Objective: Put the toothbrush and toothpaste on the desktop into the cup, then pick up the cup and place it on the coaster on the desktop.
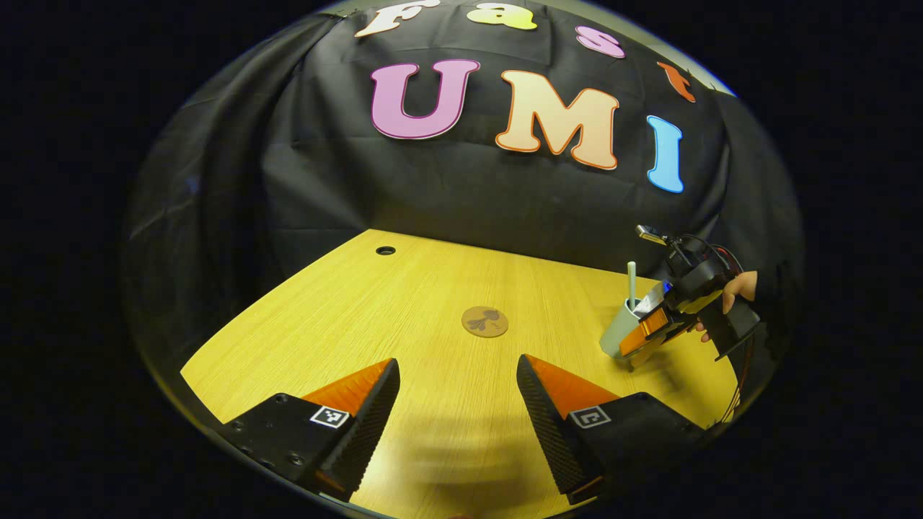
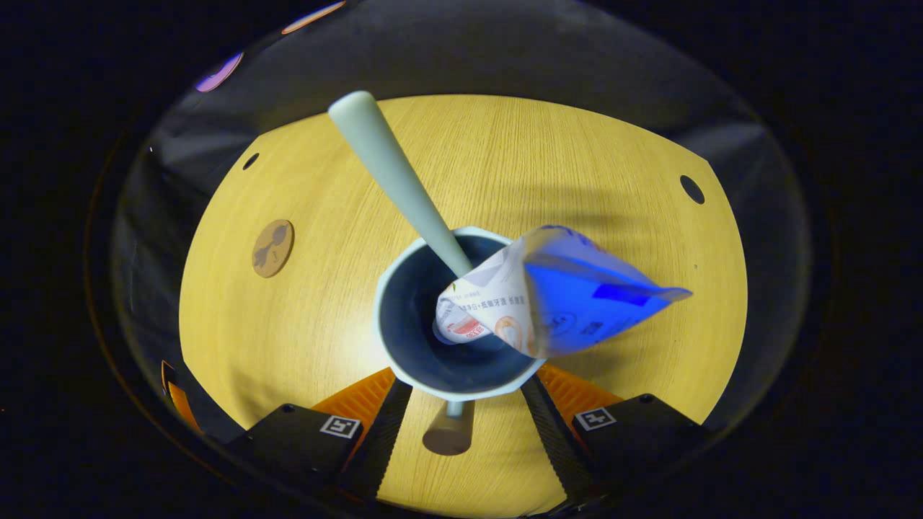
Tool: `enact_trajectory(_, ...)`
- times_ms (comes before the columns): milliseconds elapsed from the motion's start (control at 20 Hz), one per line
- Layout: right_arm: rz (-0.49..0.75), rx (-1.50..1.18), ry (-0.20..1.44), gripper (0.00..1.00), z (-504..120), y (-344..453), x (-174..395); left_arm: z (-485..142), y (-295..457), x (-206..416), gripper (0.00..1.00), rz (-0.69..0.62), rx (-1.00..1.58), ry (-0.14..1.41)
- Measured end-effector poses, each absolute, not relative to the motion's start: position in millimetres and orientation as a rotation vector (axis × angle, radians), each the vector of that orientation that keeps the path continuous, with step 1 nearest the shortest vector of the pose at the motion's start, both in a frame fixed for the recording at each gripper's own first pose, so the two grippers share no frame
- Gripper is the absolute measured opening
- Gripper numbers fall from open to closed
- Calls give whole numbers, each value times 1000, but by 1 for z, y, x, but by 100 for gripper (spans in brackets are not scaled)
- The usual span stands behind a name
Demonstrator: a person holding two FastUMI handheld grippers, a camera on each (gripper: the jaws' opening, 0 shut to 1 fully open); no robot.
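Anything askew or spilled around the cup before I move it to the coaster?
Nothing spilled. The cup seems tilted in the right claw, with toothbrush and toothpaste leaning out over the rim. The coaster lies bare on the desktop.

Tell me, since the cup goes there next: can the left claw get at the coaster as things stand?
Probably yes. The left claw is open and points at the coaster, with only bare desk between them. The cup and right claw sit off to the side.

Black gripper [image 1: 458, 404], orange ribbed fingers [image 1: 360, 386], square markers [image 1: 329, 417]
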State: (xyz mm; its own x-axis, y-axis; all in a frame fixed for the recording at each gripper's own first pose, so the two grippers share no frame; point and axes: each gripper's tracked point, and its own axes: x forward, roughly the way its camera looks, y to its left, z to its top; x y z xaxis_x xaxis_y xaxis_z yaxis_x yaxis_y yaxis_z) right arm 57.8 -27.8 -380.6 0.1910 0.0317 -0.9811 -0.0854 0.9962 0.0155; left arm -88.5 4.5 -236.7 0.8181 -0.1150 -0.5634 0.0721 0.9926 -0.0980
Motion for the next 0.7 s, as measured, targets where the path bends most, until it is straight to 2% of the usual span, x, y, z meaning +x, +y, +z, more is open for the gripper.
enact_trajectory(100,83,-60,1388,86,-386,-30,58,-239,6,-89,94,-93,-79,607)
enact_trajectory(200,95,-85,1397,72,-389,-31,55,-242,11,-88,95,-79,-76,612)
enact_trajectory(250,96,-109,1399,60,-387,-34,55,-243,10,-88,94,-76,-81,609)
enact_trajectory(300,105,-127,1403,63,-392,-37,53,-242,12,-88,94,-70,-82,610)
enact_trajectory(350,104,-139,1413,43,-396,-37,50,-244,12,-88,94,-66,-83,611)
enact_trajectory(400,106,-139,1417,29,-395,-36,50,-244,13,-88,94,-64,-86,612)
enact_trajectory(450,105,-136,1418,32,-393,-35,49,-244,13,-88,94,-63,-89,612)
enact_trajectory(500,105,-131,1417,32,-393,-34,50,-245,14,-88,94,-61,-88,613)
enact_trajectory(550,107,-128,1410,28,-392,-32,51,-245,15,-88,94,-59,-86,610)
enact_trajectory(700,142,-97,1394,31,-389,-9,48,-241,21,-83,94,-59,-86,601)
